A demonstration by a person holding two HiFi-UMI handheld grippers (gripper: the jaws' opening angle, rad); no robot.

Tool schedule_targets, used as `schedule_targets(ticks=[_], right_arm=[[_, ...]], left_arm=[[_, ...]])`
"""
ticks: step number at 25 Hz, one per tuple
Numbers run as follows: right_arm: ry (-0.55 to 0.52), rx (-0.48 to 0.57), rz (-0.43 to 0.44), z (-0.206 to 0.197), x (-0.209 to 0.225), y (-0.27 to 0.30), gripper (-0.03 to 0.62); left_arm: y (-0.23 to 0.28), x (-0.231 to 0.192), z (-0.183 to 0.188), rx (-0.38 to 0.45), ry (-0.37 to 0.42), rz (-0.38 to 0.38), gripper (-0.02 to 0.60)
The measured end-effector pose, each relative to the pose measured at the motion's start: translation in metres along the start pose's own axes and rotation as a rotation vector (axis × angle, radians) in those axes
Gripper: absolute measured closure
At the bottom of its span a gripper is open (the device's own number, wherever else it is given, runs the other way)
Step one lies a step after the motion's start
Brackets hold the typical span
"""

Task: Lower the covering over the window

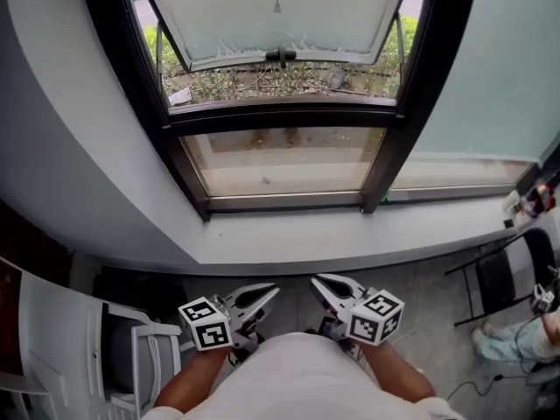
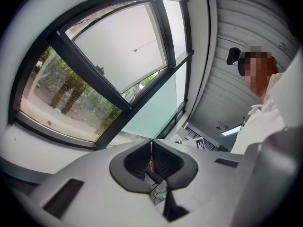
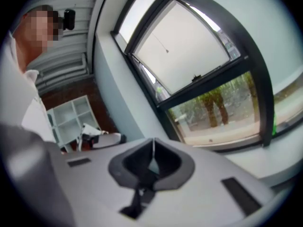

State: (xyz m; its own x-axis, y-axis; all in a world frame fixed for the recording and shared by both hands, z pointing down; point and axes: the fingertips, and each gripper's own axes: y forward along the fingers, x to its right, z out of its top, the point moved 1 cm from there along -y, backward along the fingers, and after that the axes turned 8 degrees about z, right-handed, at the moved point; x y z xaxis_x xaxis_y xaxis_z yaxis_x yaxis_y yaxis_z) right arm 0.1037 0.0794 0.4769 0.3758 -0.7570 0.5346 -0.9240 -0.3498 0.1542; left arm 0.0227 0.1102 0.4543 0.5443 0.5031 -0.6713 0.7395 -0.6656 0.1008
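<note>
A big window (image 1: 289,160) with a black frame fills the wall. The white blind (image 1: 276,20) hangs over the top part of the window only. Its bottom edge stops about halfway down. Under it the glass is bare, and green plants (image 1: 262,81) and the ground show outside. A thin cord (image 1: 276,5) with a small bead hangs down in front of the blind, in the middle.

From the left gripper view the blind (image 2: 120,46) is up and to the left, far from the fingers. From the right gripper view the blind (image 3: 184,46) is up and to the right, far away too.

The person holds both grippers low and close to the body, over the floor in front of the pale window sill (image 1: 350,234). The grippers sit side by side with a small gap between them, and they point at the window. Neither one touches the blind or the cord.

The left gripper (image 1: 273,291) has its fingers (image 2: 135,161) pressed tight together. Nothing is between them.

The right gripper (image 1: 317,281) has its fingers (image 3: 132,163) pressed tight together as well. They hold nothing.

A white chair (image 1: 87,339) stands on the floor to the left. A black chair (image 1: 499,278) stands to the right, under the sill. A white shelf (image 3: 71,117) shows behind the person in the right gripper view.
</note>
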Motion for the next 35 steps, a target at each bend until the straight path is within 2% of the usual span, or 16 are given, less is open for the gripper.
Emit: schedule_targets(ticks=[2,5,10,16,17,20,23,28,32,35], right_arm=[[-0.059,-0.001,-0.046,0.006,0.011,-0.009,0.571],[-0.109,-0.003,-0.068,0.012,0.023,-0.021,0.569],[-0.148,-0.014,-0.059,0.023,0.039,-0.035,0.568],[-0.184,-0.013,-0.026,0.035,0.052,-0.043,0.566],[-0.193,-0.014,-0.028,0.037,0.054,-0.044,0.559],[-0.217,-0.014,-0.039,0.04,0.062,-0.046,0.476],[-0.242,-0.013,-0.042,0.043,0.067,-0.042,0.457],[-0.23,-0.038,-0.005,0.044,0.065,-0.023,0.457],[-0.207,-0.027,-0.003,0.051,0.069,0.001,0.457],[-0.192,-0.011,-0.015,0.059,0.074,0.024,0.457]], left_arm=[[0.007,0.002,-0.006,-0.012,0.007,0.007,0.552],[0.017,0.005,-0.011,-0.002,0.007,0.026,0.552],[0.033,0.004,-0.006,0.038,0.033,0.097,0.551],[0.046,0.004,0.008,0.132,0.048,0.157,0.551],[0.048,0.004,0.009,0.144,0.05,0.167,0.551],[0.051,0.005,0.012,0.171,0.047,0.193,0.551],[0.05,0.003,0.012,0.177,0.052,0.207,0.551],[0.045,-0.01,0.018,0.177,0.046,0.224,0.551],[0.041,-0.031,0.033,0.169,0.101,0.223,0.551],[0.039,-0.05,0.052,0.164,0.097,0.21,0.551]])
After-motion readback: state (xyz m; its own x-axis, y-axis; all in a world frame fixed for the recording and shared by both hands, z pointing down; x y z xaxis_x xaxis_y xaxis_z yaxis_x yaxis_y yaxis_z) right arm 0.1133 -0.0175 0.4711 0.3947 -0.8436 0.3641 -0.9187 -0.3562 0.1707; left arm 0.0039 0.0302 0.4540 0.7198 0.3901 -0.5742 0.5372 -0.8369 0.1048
